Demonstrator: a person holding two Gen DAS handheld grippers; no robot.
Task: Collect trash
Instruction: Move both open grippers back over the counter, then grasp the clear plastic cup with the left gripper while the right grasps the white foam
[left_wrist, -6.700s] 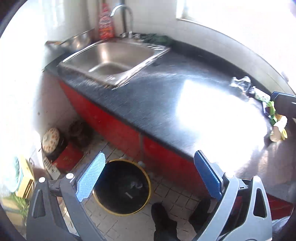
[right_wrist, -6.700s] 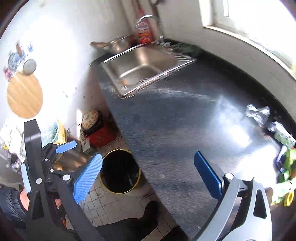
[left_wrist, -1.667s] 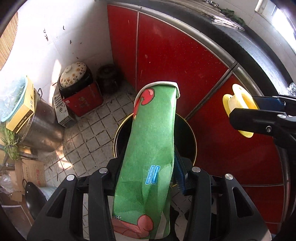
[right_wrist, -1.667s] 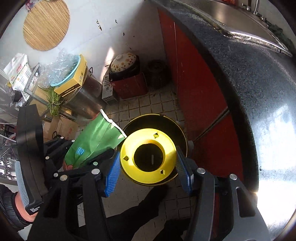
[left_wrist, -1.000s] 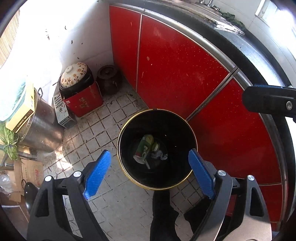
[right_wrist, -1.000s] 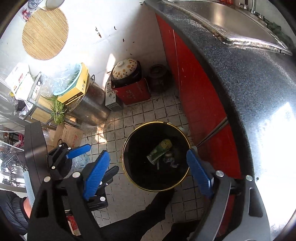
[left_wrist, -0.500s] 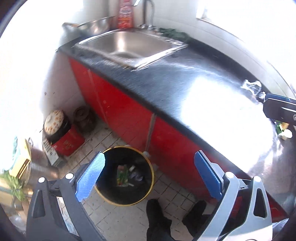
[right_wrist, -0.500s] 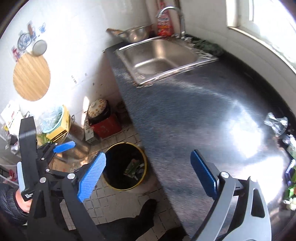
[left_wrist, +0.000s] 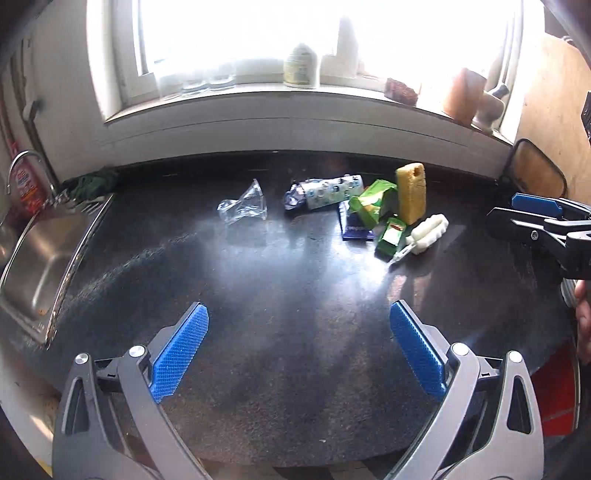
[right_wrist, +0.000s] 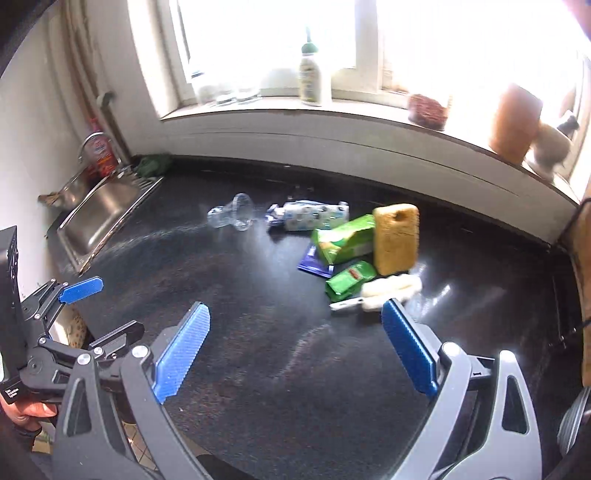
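Overhead, left gripper (left_wrist: 298, 353) wide, right gripper (right_wrist: 295, 350) wide, trash pile (right_wrist: 364, 254) on countertop (right_wrist: 258, 332)

You have strong daylight pouring through the window (left_wrist: 258, 33) at the back edge of the countertop (left_wrist: 295, 295), and the panes are blown out to plain white in both views. It throws pale glare streaks across the dark countertop, brightest toward the middle. The bottle (right_wrist: 310, 79) on the sill is soft and hazy against the light. Fisheye bending curves the sill (right_wrist: 332, 107) and blackens the corners; the right wrist view is slightly motion-blurred.
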